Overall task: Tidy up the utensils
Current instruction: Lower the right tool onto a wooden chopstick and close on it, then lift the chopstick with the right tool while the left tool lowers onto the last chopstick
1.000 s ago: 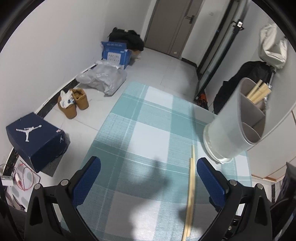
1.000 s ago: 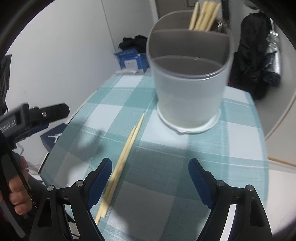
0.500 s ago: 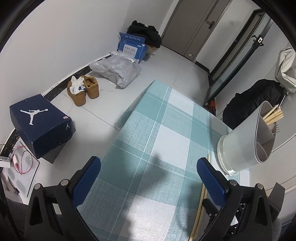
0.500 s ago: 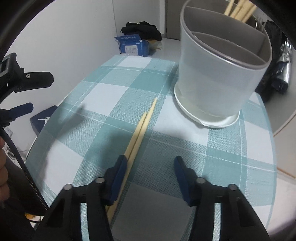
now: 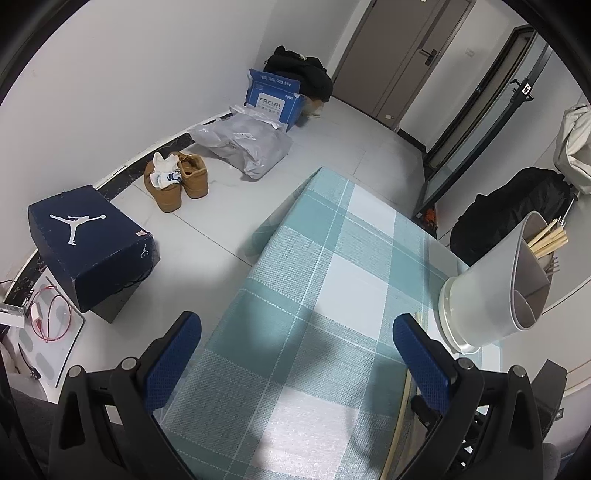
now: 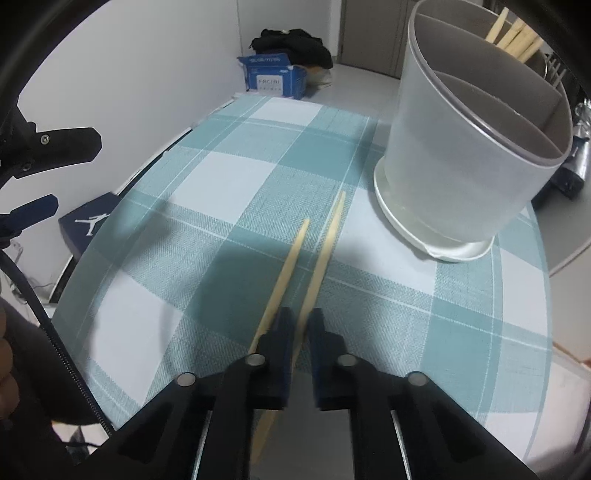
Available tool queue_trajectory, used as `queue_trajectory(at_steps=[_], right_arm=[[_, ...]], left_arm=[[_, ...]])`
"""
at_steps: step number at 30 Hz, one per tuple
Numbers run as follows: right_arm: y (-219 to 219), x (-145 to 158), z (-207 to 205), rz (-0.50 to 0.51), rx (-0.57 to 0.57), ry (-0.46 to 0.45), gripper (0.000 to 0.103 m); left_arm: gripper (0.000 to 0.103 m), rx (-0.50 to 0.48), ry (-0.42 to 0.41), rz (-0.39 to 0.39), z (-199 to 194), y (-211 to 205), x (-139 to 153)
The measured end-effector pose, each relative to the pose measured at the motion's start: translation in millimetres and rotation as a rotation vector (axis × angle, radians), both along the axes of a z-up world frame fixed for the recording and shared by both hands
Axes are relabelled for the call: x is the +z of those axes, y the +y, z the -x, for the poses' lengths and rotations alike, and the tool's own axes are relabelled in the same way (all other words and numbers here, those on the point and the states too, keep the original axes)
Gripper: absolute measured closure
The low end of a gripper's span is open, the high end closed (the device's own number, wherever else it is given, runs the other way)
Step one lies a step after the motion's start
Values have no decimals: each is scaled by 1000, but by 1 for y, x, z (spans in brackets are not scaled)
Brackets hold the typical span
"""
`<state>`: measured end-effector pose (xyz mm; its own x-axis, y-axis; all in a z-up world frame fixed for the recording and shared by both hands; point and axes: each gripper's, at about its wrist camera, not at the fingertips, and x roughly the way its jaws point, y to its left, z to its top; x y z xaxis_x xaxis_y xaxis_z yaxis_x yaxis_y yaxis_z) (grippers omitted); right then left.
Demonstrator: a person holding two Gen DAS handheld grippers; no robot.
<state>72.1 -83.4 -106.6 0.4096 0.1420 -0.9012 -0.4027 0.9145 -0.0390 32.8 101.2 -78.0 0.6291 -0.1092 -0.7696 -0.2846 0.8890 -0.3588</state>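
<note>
Two wooden chopsticks lie side by side on the teal checked table (image 6: pixel 229 177). My right gripper (image 6: pixel 300 325) is low over their near ends, its jaws closing, and the blue pads pinch the right chopstick (image 6: pixel 327 251). The left chopstick (image 6: pixel 291 254) runs just outside the left finger. A translucent divided utensil holder (image 6: pixel 461 177) stands just beyond the tips, with several chopsticks (image 6: pixel 513 29) in its far compartment. My left gripper (image 5: pixel 295 350) hovers open over the table's left part, nothing between its pads. The holder (image 5: pixel 487 288) is to its right.
On the floor to the left are a dark blue shoebox (image 5: pixel 92 247), tan shoes (image 5: pixel 173 181), a grey plastic bag (image 5: pixel 247 147) and a blue carton (image 5: pixel 275 98). A black bag (image 5: pixel 509 214) sits beyond the table. The table's left edge drops to the floor.
My right gripper moved down and in over the chopsticks and its jaws went from wide open to pinching one. The left gripper shifted left, away from the chopsticks and holder.
</note>
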Motion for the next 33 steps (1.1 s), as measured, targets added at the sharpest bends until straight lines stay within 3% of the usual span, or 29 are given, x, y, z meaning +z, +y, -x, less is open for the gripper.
queue_trajectory(at_steps=[4,15,25,33], right_arm=[[-23,1,3,-71,22,77,98],[-73,7,30,-28,90,206,95],[-62,14,18,-7,157,160,84],[-47,2,-19,-68,118,125,83]], left_arm=[[1,-1,-7,9,0,1,2],[1,-28,-14,15,0,-10,5],[1,-22,-28,10,5,-10,2],[1,-36,1,-63,9,-22,-1]])
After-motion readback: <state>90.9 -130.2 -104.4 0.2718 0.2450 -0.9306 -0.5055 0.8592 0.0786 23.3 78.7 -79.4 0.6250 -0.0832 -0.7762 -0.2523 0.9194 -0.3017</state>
